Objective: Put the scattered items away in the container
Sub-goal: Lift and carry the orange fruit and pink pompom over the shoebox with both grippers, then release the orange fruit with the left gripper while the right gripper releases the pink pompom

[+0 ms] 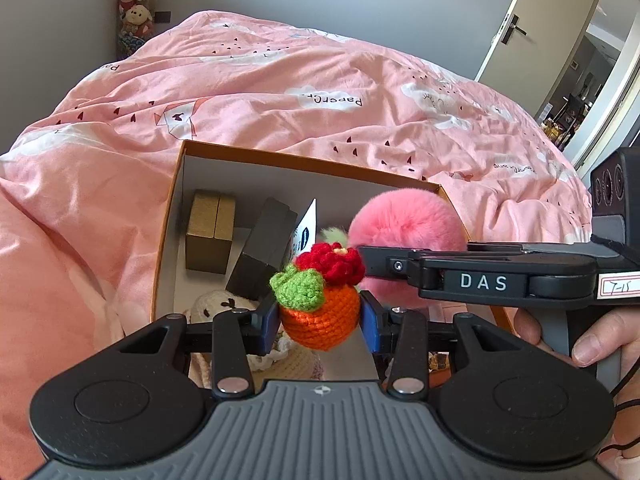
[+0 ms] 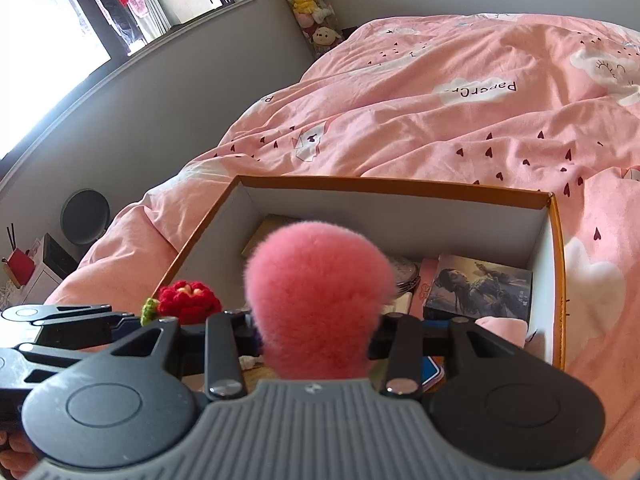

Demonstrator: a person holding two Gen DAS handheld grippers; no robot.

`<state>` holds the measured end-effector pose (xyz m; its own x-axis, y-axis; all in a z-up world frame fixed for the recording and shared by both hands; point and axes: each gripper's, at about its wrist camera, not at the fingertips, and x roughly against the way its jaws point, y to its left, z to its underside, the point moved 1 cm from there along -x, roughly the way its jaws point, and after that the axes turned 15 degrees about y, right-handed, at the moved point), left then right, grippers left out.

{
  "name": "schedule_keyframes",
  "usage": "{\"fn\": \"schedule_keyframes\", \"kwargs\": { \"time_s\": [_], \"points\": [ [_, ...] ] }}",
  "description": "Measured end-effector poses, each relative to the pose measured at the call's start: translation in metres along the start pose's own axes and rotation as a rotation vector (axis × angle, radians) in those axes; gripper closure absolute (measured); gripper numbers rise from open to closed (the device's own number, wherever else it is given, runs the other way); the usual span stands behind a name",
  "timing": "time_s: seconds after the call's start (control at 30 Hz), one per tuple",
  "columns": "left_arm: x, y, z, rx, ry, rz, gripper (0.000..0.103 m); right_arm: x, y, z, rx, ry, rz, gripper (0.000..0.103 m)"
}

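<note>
Pink bedding (image 1: 280,92) printed with clouds and small hearts covers the bed, and an open cardboard box (image 1: 304,162) sits on it, under a grey wall with a column of plush toys (image 1: 136,4) in the corner.

Both tongs carry something above the box. The left tongs (image 1: 320,322) are part-open and pinched on a crocheted orange fruit (image 1: 324,318) with a green leaf and a red flower on top; the blue pads press its two sides. The right tongs (image 2: 316,340) are likewise part-open and clamped on a pink fluffy pompom (image 2: 320,300), whose fur hides the pads, so the grip is read from how the ball sits between them.

Inside the box lie wooden blocks (image 1: 210,232), a dark block (image 1: 260,260), a card, a picture book (image 2: 480,288) and some pale knitted toys.

What matters for the drop is that each load appears to hang over the box interior rather than over the rim. The fruit is above the near-left part, the pompom beside it, toward the right wall. The two tongs are close together, the right one crossing just behind the fruit, so releasing one at a time looks safer.
</note>
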<state>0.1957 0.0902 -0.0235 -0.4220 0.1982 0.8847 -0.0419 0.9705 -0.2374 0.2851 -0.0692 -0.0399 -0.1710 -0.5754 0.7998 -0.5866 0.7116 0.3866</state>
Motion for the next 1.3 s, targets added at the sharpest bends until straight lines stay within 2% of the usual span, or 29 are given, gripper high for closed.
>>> {"fn": "schedule_keyframes", "kwargs": {
  "time_s": [0.23, 0.4, 0.53, 0.83, 1.1, 1.3],
  "points": [
    [-0.013, -0.006, -0.001, -0.040, 0.045, -0.005, 0.056, -0.025, -0.012, -0.011, 0.002, 0.034, 0.047, 0.056],
    [-0.023, -0.013, -0.002, -0.078, 0.074, -0.018, 0.056, -0.035, -0.021, -0.009, -0.022, 0.061, 0.039, 0.052],
    [-0.030, -0.020, -0.003, -0.114, 0.101, -0.011, 0.056, -0.027, -0.026, -0.008, -0.039, 0.044, 0.010, 0.053],
    [-0.044, -0.041, 0.000, -0.209, 0.181, -0.029, 0.056, 0.010, -0.036, 0.005, -0.084, -0.034, 0.009, 0.053],
    [-0.063, -0.039, -0.002, -0.154, 0.254, 0.005, 0.055, 0.029, -0.048, 0.029, -0.145, -0.048, 0.027, 0.053],
    [-0.063, -0.038, -0.001, -0.134, 0.243, -0.017, 0.054, 0.036, -0.053, 0.043, -0.170, -0.051, 0.028, 0.053]
  ]
}}
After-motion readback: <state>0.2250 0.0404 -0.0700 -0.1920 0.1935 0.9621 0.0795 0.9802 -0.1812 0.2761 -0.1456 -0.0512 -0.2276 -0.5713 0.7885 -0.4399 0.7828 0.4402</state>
